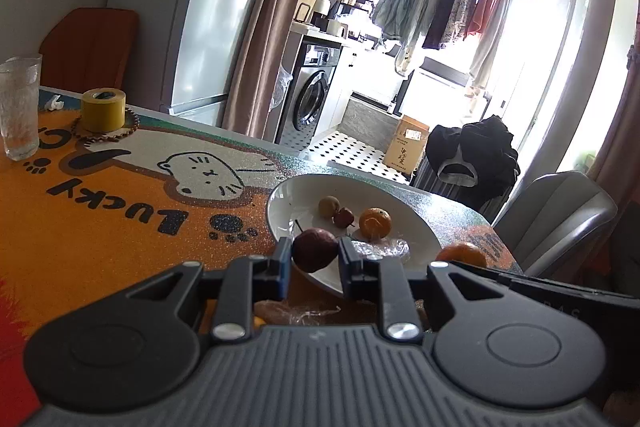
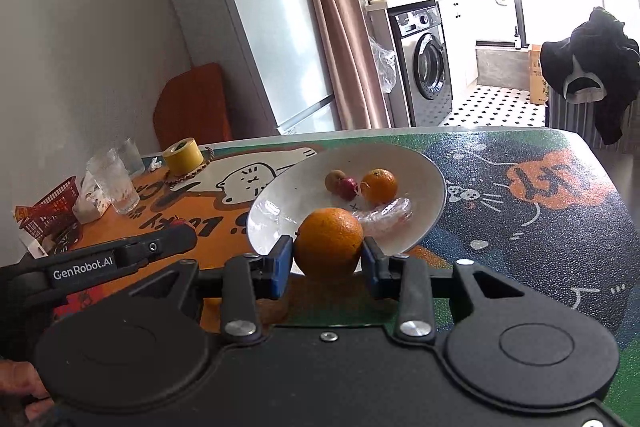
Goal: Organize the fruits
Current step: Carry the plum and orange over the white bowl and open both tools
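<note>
My left gripper (image 1: pixel 315 254) is shut on a dark purple round fruit (image 1: pixel 315 249), held over the near rim of the white plate (image 1: pixel 416 227). My right gripper (image 2: pixel 328 254) is shut on a large orange (image 2: pixel 329 242), held at the plate's near rim (image 2: pixel 434 195); that orange also shows in the left wrist view (image 1: pixel 462 254). On the plate lie a small orange (image 2: pixel 379 185), a small red fruit (image 2: pixel 348 187), a brownish fruit (image 2: pixel 334 179) and crumpled clear plastic wrap (image 2: pixel 382 214). The left gripper's body (image 2: pixel 120 259) shows at the left of the right wrist view.
The table has an orange and green cartoon mat (image 1: pixel 100 211). At its far left stand a yellow tape roll (image 1: pixel 103 110) with a bead string, drinking glasses (image 2: pixel 114 181) and a red basket (image 2: pixel 52 213). A grey chair (image 1: pixel 560 223) stands beyond the table's right edge.
</note>
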A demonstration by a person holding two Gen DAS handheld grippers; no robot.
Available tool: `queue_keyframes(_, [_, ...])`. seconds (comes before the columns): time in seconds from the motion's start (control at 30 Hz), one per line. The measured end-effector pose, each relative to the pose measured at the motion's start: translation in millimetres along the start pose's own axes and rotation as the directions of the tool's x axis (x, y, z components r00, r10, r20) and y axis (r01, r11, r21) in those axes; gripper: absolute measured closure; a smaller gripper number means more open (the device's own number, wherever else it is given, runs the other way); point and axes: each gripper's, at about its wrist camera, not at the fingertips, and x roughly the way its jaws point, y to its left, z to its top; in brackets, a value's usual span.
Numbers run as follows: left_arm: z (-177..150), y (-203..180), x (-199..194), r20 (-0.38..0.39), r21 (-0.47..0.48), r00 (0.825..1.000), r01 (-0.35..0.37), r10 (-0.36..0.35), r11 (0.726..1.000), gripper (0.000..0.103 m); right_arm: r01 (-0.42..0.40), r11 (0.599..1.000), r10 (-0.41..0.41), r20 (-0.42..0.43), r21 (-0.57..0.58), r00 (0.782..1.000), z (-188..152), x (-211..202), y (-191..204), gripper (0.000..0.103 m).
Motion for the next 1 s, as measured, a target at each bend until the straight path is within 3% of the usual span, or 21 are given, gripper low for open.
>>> queue_keyframes(0.63, [4, -4, 61, -0.071, -0.026, 0.997, 0.019, -0.021, 0.999, 0.080, 0.016, 1.000, -0.016, -0.021, 0.010, 1.000, 7, 31, -11, 0.068])
queue_keyframes(0.7, [3, -4, 66, -0.087, -0.021, 0.996, 0.007, -0.008, 1.000, 0.076, 0.021, 1.000, -0.021, -0.028, 0.013, 0.999, 6, 34, -14, 0.068])
queue_keyframes(0.83, [1, 1, 69, -0.096, -0.046, 0.995, -0.001, -0.004, 0.999, 0.052, 0.032, 0.999, -0.031, -0.040, 0.023, 0.999, 5, 40, -20, 0.068])
queue_keyframes(1.0, [0, 10, 58, -0.081, -0.051, 0.997, -0.020, 0.016, 0.998, 0.050, 0.040, 0.999, -0.039, -0.042, 0.032, 0.998, 4, 41, -24, 0.068])
